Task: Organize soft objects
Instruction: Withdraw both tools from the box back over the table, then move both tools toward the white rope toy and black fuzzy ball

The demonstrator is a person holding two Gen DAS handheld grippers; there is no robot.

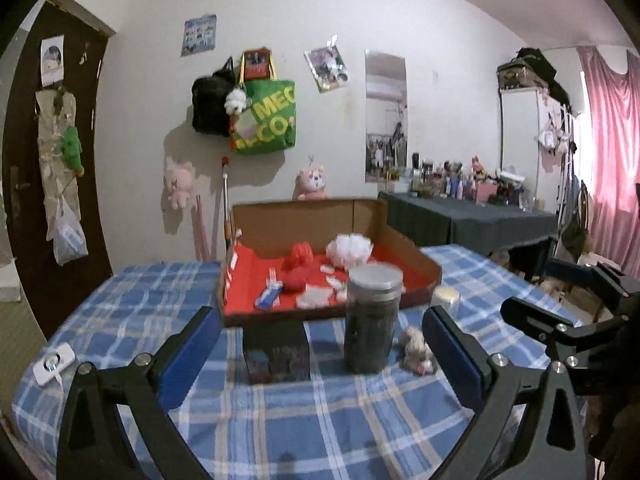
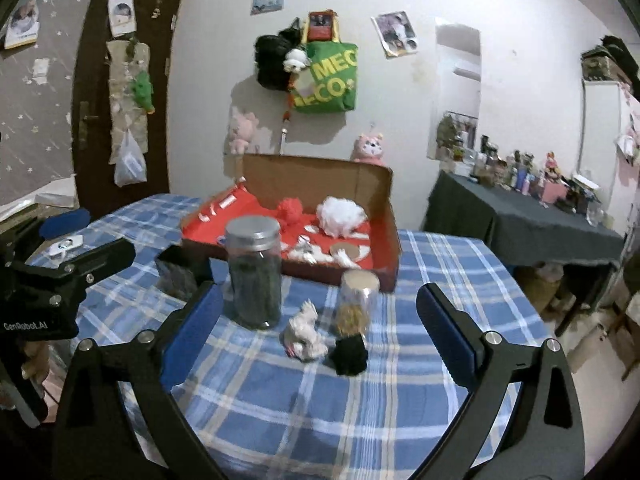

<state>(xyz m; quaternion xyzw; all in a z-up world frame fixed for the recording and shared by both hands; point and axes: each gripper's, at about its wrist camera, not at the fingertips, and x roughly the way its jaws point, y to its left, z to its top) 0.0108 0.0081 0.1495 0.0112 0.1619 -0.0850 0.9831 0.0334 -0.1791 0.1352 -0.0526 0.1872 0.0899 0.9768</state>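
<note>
Both grippers, left gripper point(image 1: 320, 344) and right gripper point(image 2: 318, 322), are hovering with fingers apart, empty, because the white plush point(image 2: 303, 335) at lower centre is awaiting pickup for the box point(image 2: 390, 200).

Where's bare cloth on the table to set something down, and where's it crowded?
Free: checked tablecloth between the open right gripper and the small white plush; also right of the cardboard box. Crowded: around the dark jar, small jar, black soft object.
</note>
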